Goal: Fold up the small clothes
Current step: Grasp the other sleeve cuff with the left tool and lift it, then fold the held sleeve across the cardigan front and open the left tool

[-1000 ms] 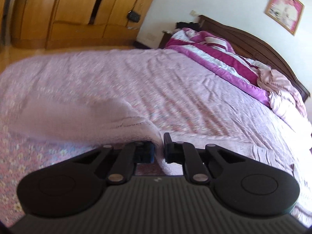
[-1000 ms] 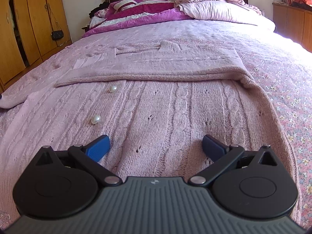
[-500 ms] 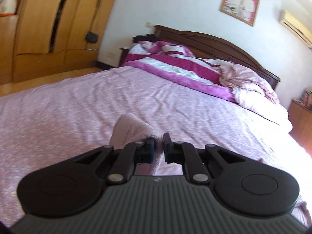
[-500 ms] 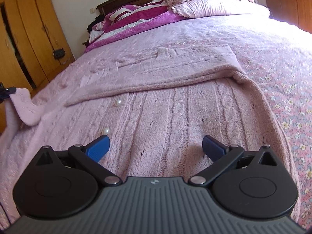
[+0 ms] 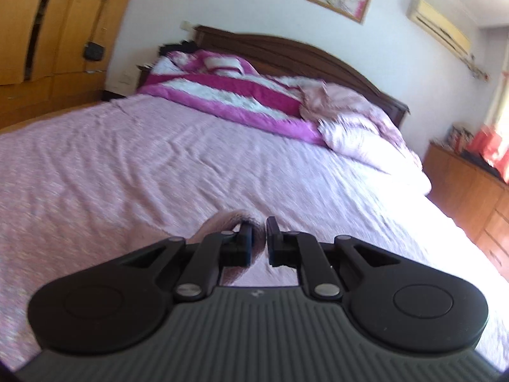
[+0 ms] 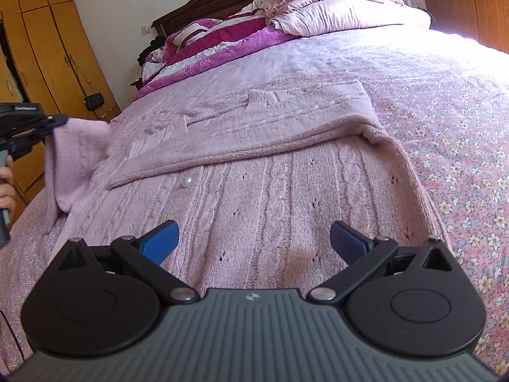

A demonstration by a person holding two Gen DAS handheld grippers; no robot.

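folding the sleeve across a pink cardigan

a pink cable-knit cardigan (image 6: 286,197) lies flat on a bed (image 6: 461,127), its far side already folded inward. left of the cardigan's body, the left tongs (image 6: 59,121) are clamped on the sleeve (image 6: 76,159), which hangs lifted off the bed; the left wrist view shows the knit pinched between the closed tongs (image 5: 258,242). the right tongs (image 6: 253,240) hover wide apart and empty above the cardigan's near hem. to fold well, carry the sleeve low across the body, near the pearl button (image 6: 187,181), lay it flat, then release.
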